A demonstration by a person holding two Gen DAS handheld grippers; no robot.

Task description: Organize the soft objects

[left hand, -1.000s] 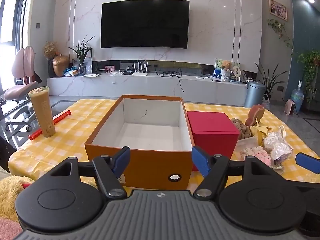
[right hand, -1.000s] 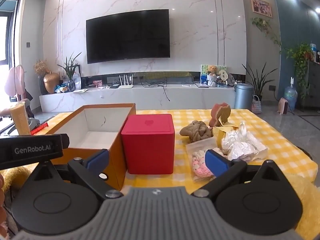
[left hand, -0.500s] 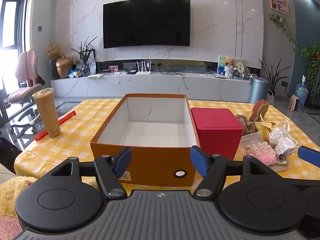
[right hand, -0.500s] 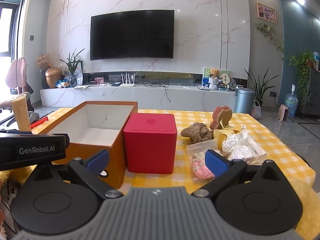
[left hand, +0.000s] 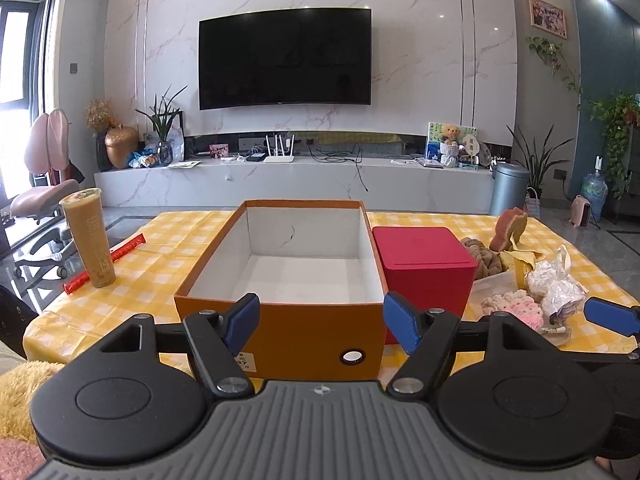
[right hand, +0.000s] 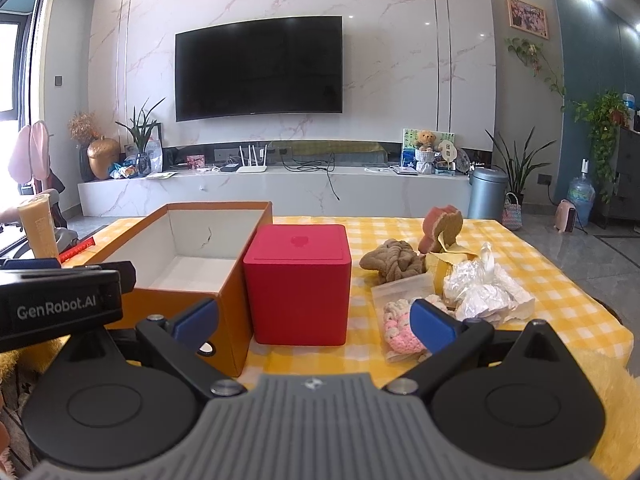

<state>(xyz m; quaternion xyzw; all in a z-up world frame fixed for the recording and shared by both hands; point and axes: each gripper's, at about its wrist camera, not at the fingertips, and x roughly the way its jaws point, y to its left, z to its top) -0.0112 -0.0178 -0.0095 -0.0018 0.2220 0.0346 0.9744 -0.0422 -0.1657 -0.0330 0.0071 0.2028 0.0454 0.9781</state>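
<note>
On checked table (left hand: 168,240), orange box (left hand: 280,332), red box (right hand: 298,284), both grippers agape, seemingly empty-handed

A tall plastic cup of milky brown drink (left hand: 89,239) stood on the yellow checked tablecloth (left hand: 168,248), a red stick-shaped packet (left hand: 120,249) lying just behind it. Beyond, a big black wall television (left hand: 285,58) hung dark.

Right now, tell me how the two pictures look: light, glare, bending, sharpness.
Left wrist view: daylight blows out the window at the left edge, ceiling spots flare, the walls bow outward, and the orange box is sharp. Right wrist view: the same barrel bend, soft corners, and a crisp red box.
</note>
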